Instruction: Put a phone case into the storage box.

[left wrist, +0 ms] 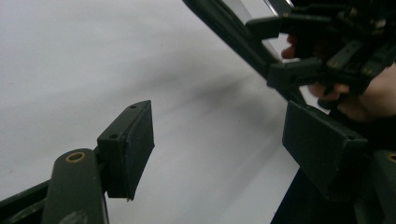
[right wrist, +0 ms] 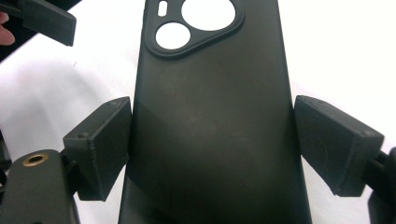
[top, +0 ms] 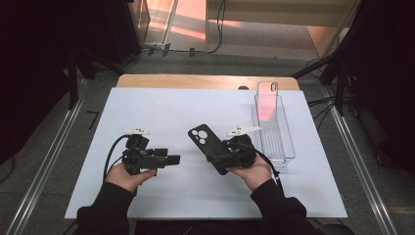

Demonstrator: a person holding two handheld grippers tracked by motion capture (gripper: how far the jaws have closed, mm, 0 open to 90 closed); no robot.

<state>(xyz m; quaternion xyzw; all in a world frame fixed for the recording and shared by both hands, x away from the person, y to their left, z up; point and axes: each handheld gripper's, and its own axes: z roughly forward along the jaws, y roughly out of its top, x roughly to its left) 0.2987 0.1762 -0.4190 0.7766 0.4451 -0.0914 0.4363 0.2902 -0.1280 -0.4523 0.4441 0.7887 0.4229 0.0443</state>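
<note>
Grip matters most here, since the black phone case (right wrist: 210, 116) is a thin, light shell that probably flexes under pressure and has a smooth, slightly slippery back. Nearest the person, the left gripper (top: 173, 159) hovers over the white table sheet (top: 161, 112) with its jaws spread wide and nothing between them; the left gripper view shows both pads (left wrist: 128, 149) bare above the sheet. Just right of it, the right gripper (top: 220, 159) holds the case by its two long edges, one pad (right wrist: 100, 147) on each side of the lower half, so the case stands tilted up and to the left, off the sheet, camera cut-out at the far end. Those long edges look like the stiffest place to pinch; squeezing the open back would likely bow it. A second hold near the camera end should steady it, with gentle pressure. Farther off to the right, a clear plastic bin (top: 281, 147) sits on the sheet, and a clear phone case (top: 268, 100) leans upright at its far end.
</note>
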